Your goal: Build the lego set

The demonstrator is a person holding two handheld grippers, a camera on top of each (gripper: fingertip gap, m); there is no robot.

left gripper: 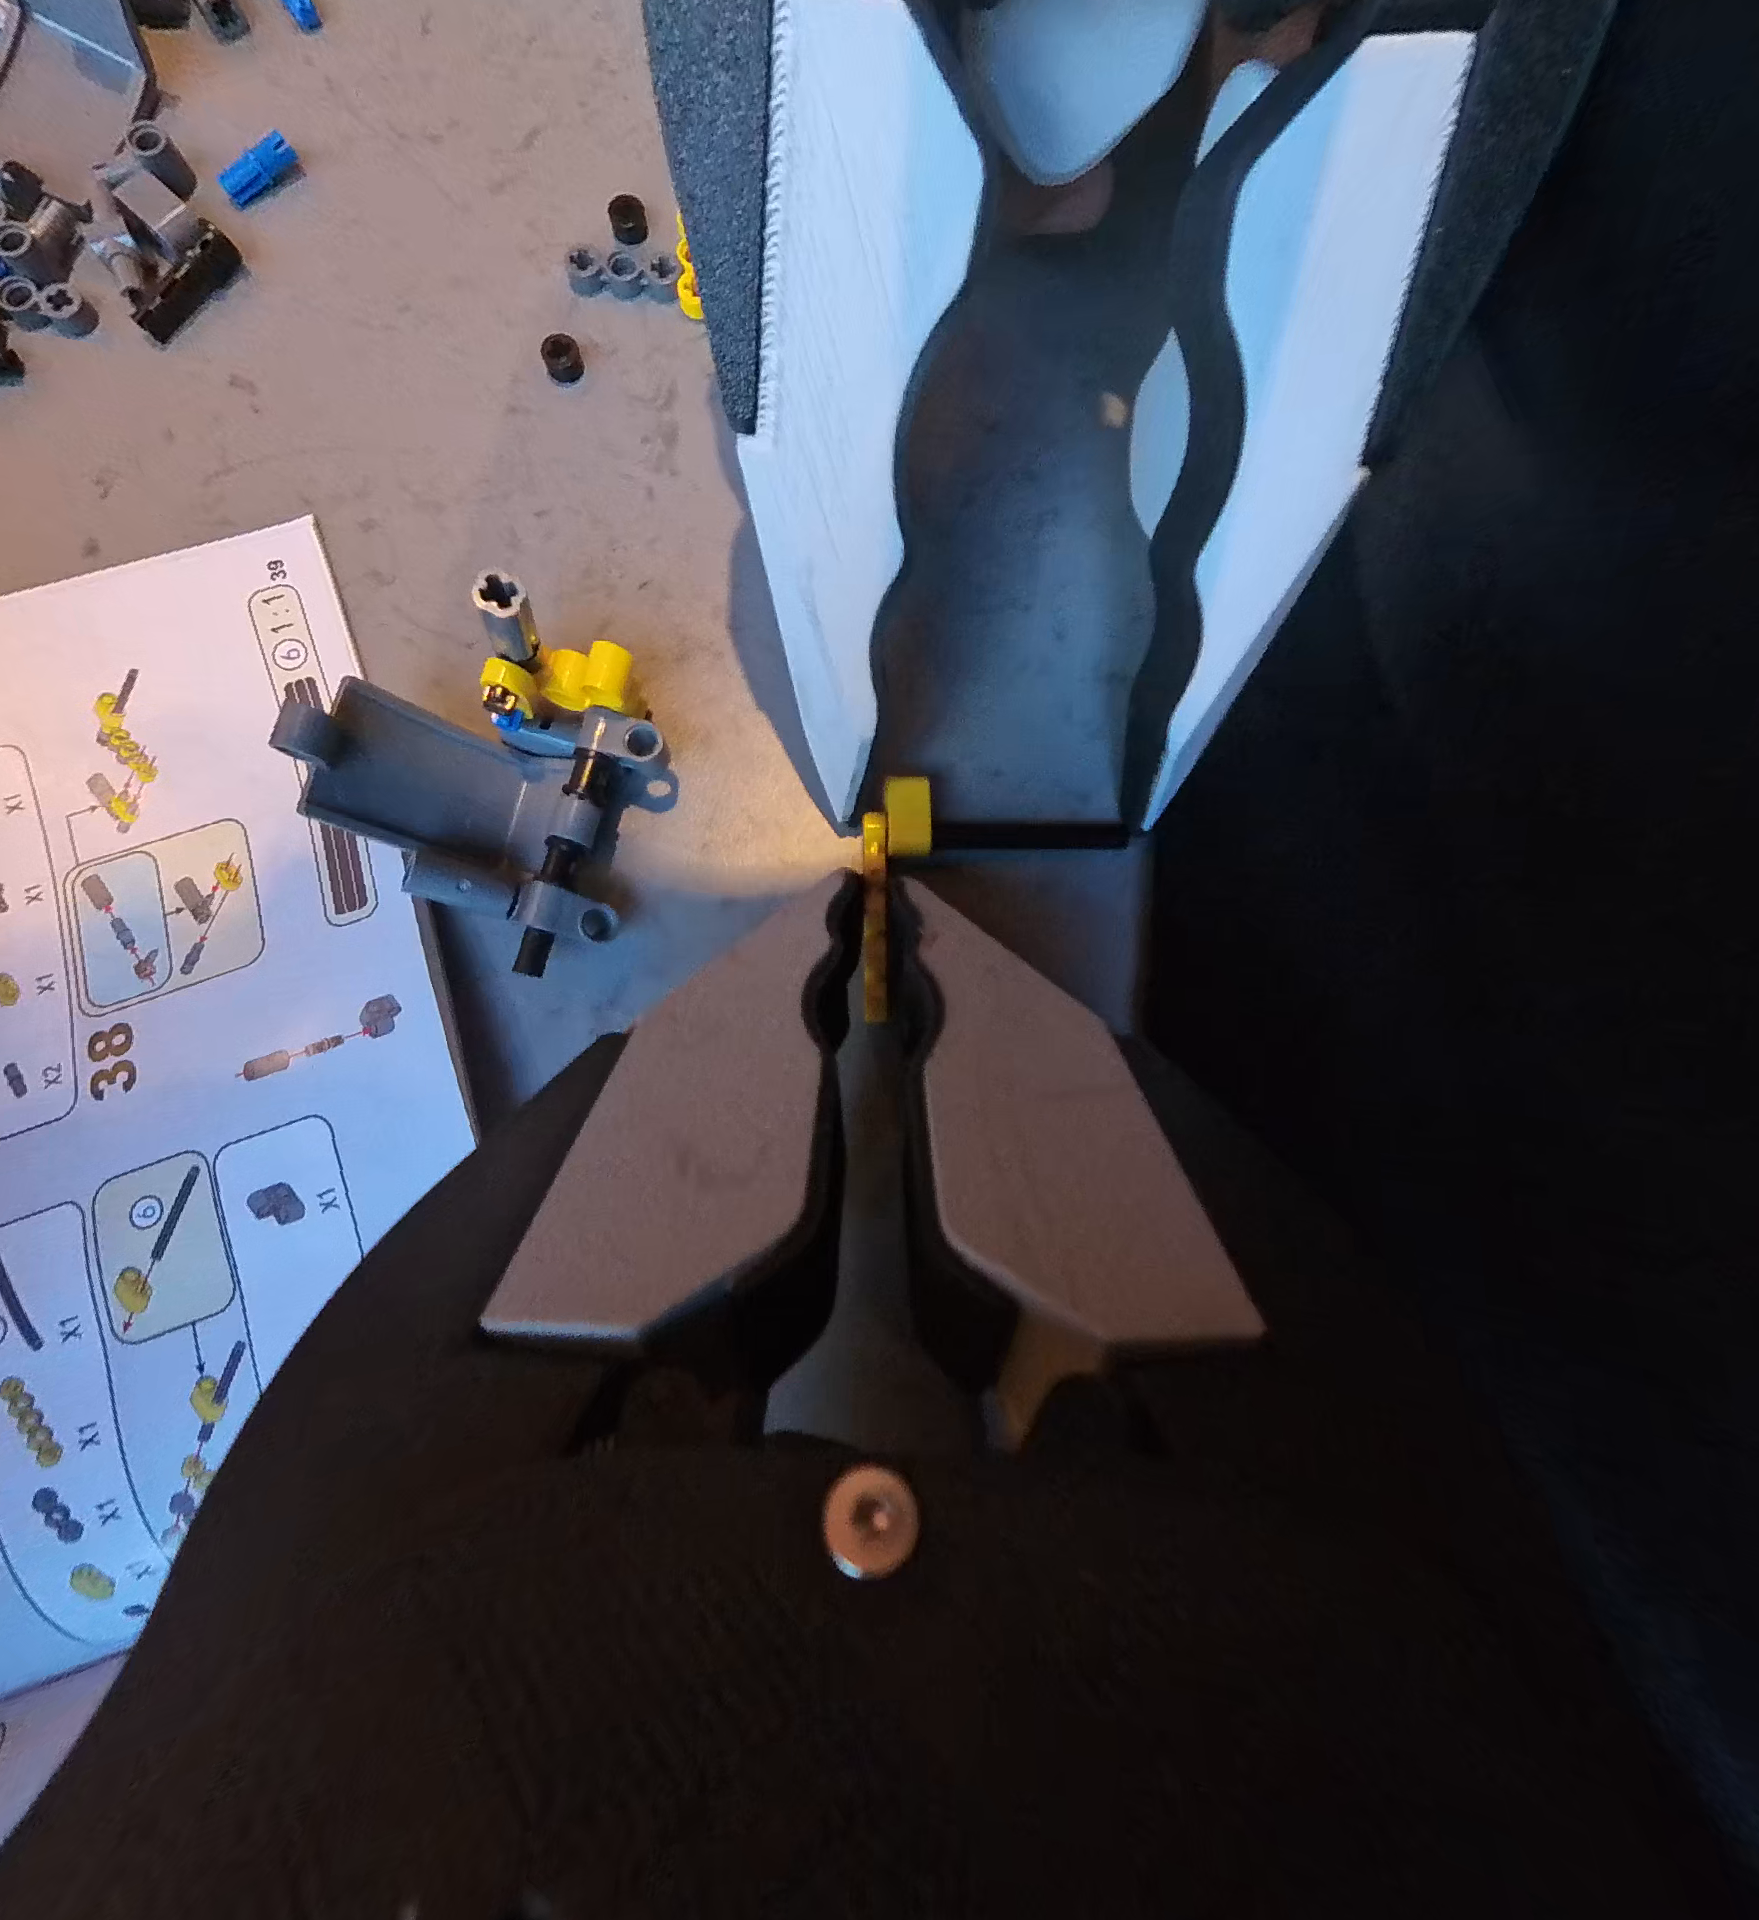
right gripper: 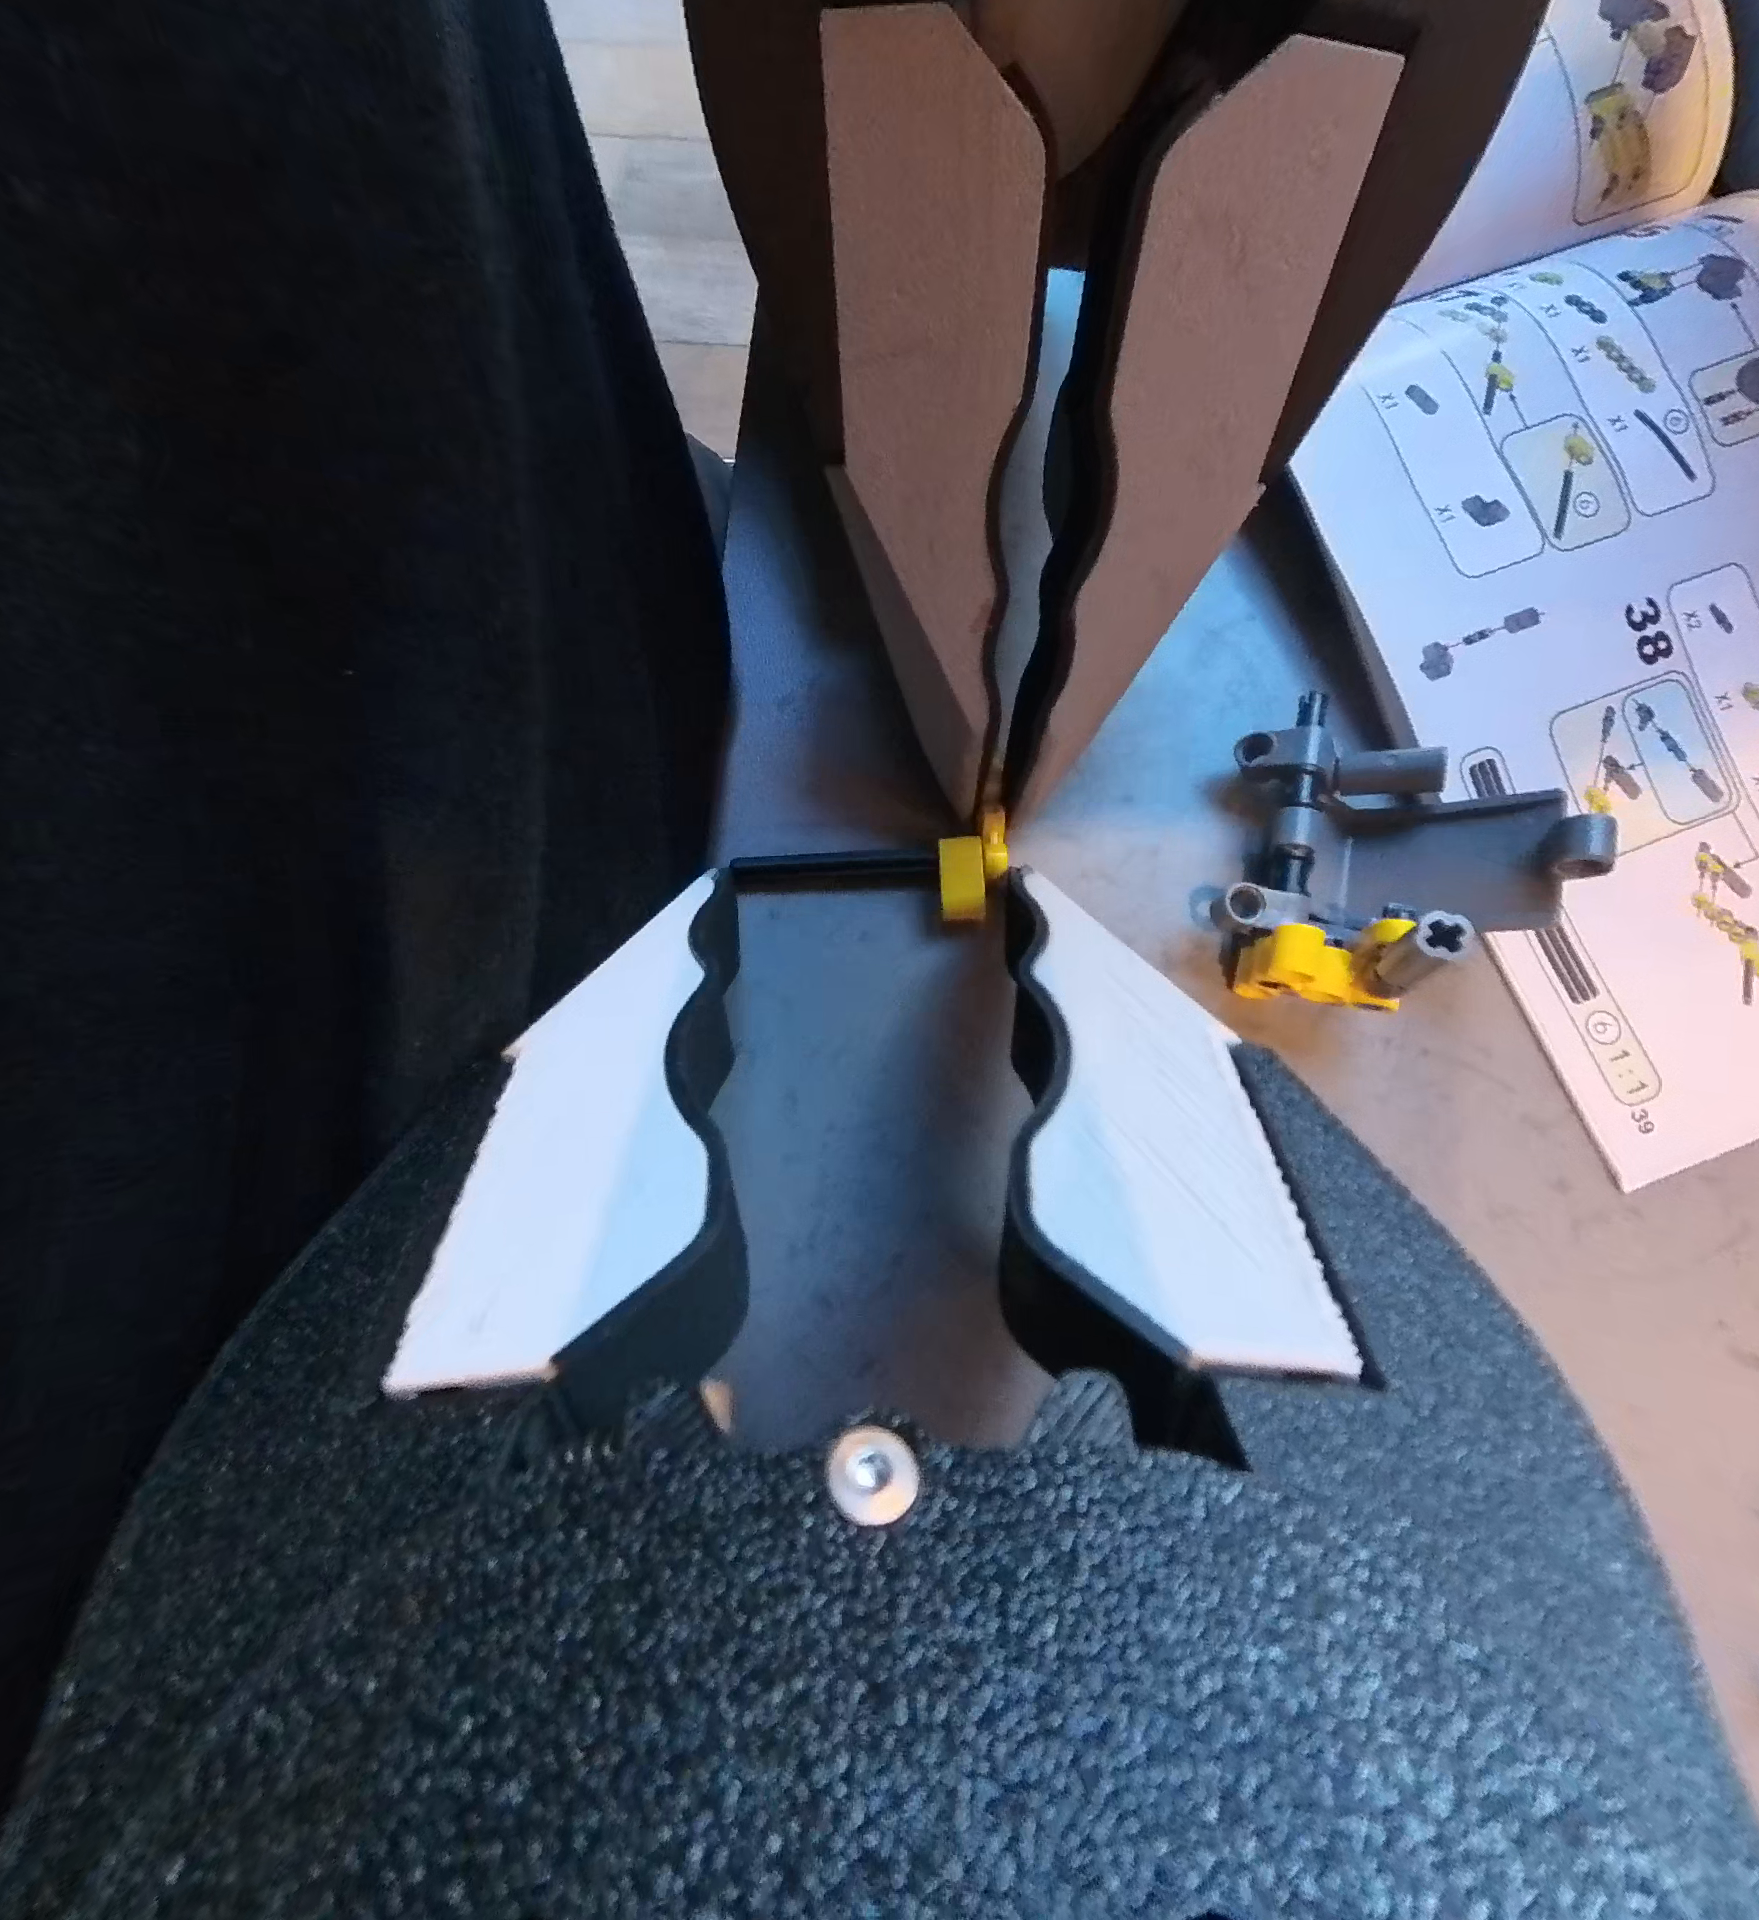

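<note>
The left gripper (left gripper: 870, 935) is closed on a thin yellow beam (left gripper: 873, 925), seen edge-on. The right gripper (right gripper: 870, 883) stands wide, yet a black axle (right gripper: 823, 864) with a yellow bush (right gripper: 963, 878) spans its tips — bush touching the beam. A grey assembly (left gripper: 501, 790) lies beside the instruction booklet (left gripper: 127, 1039).

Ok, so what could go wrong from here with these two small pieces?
The right gripper pinches the black axle end to end, so it may pivot or spring out under a push. The left gripper holds the yellow beam only at its jaw tips, so it might twist. Both hang by the table edge; a dropped part could fall off.
</note>
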